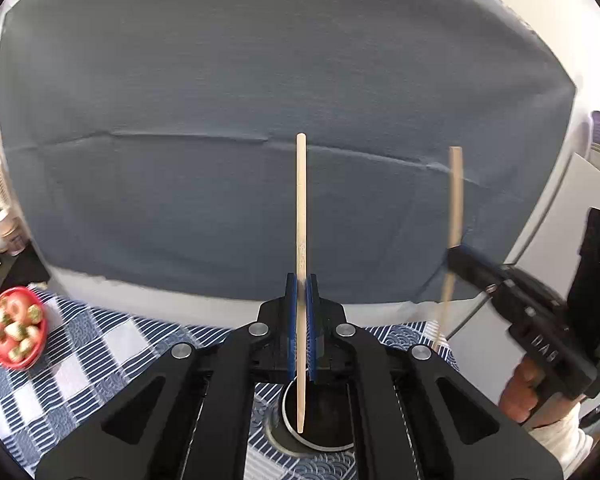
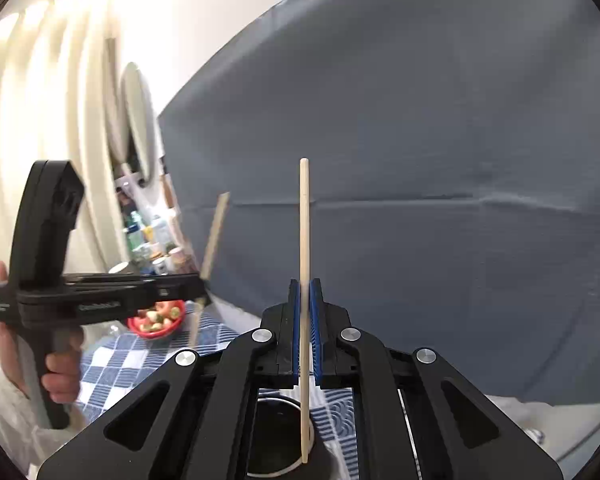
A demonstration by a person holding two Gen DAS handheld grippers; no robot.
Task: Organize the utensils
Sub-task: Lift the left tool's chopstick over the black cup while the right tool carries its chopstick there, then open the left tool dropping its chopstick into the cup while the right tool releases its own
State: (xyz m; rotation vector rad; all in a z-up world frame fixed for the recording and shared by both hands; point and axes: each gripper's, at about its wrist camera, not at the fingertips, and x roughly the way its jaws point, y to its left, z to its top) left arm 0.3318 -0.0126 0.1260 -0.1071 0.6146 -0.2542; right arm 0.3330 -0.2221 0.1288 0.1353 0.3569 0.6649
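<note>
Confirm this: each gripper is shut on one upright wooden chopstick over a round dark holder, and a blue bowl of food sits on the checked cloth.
One detail is wrong: the bowl is red, not blue, as the left wrist view shows. The rest holds: the left gripper and the right gripper are each shut on an upright chopstick above the holder, and the bowl sits on the checked cloth.

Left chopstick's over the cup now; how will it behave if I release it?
The chopstick looks thin, straight and stiff, so probably light. Its lower tip hangs over the dark round cup, so it should drop in, then likely tip against the rim. Its smooth round shaft may roll if it misses.
</note>
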